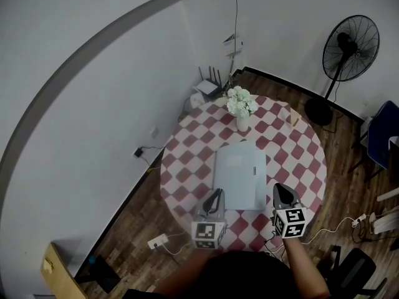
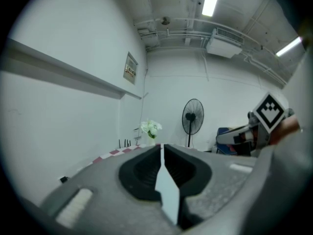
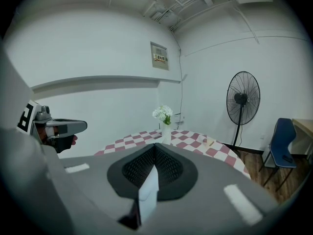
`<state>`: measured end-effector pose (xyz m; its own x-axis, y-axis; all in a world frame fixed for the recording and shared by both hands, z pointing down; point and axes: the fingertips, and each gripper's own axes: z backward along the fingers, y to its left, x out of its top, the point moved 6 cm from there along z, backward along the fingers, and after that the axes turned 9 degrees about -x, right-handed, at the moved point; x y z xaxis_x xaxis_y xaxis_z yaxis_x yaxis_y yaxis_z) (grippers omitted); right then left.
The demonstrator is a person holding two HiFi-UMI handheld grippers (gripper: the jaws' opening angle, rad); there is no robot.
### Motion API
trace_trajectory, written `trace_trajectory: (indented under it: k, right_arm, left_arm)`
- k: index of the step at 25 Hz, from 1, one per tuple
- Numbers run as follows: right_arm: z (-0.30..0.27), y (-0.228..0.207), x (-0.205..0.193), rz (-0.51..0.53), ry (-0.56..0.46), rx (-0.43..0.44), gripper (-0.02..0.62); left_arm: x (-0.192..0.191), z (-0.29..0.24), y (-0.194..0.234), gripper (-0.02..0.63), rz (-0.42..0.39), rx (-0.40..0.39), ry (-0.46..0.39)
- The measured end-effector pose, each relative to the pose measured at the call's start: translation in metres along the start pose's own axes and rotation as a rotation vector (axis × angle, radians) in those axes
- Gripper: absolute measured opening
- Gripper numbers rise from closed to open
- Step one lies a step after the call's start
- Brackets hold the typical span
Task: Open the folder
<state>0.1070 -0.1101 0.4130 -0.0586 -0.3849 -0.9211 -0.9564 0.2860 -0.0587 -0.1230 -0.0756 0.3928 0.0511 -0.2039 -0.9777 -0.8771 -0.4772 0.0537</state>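
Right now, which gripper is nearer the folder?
Left. The left gripper is at the near-left corner of the folder; the right gripper is off its right edge, apart.

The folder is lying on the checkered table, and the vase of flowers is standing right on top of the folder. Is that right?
Not quite. The folder does lie on the checkered table, but the vase of flowers is not on top of it. The vase stands on the tablecloth, beyond the folder's far edge. The head view shows this.

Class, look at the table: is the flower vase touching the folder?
Apart. The head view shows a strip of checked tablecloth between the vase and the folder's far edge.
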Motion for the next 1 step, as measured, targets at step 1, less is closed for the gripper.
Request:
trace_trajectory:
  k: [1]
  right_arm:
    - [-0.0001, 0.0003, -0.0001, -0.002, 0.000, -0.001, 0.002]
  left_arm:
    - [-0.0002, 0.0002, 0.0003, 0.025, -0.001, -0.001, 0.000]
